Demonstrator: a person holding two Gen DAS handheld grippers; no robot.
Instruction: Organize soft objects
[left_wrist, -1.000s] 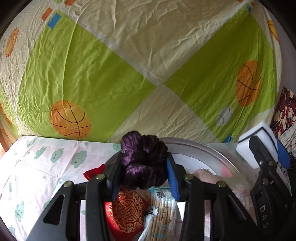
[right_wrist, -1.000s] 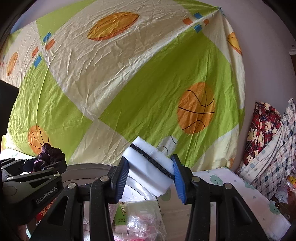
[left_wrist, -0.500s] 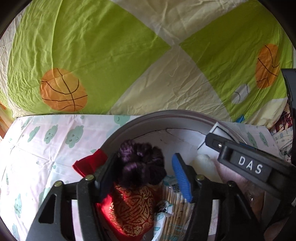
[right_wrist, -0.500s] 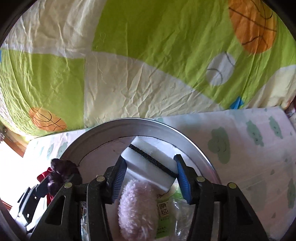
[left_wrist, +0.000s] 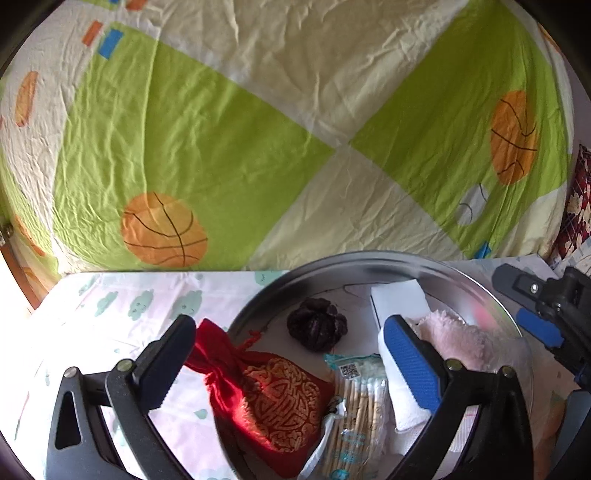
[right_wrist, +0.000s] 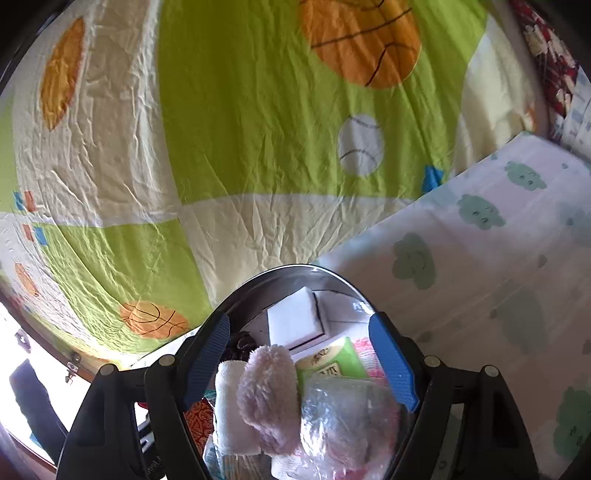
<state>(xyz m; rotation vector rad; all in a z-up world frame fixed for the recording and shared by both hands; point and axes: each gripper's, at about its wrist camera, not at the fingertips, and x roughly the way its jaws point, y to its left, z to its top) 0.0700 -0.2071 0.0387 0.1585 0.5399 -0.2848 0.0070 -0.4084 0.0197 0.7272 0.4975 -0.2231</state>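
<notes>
Letting go cleanly means lifting both opening, empty tongs, left tongs (left_wrist: 288, 354) and right tongs (right_wrist: 299, 354), straight off the purple scrunchie (left_wrist: 317, 328) and white sponge (right_wrist: 295, 319) resting in the metal basin (left_wrist: 369, 260).

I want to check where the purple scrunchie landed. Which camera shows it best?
The left wrist view: the purple scrunchie lies whole and unobstructed in the metal basin. The right wrist view shows only a dark sliver of it behind a tool finger.
</notes>
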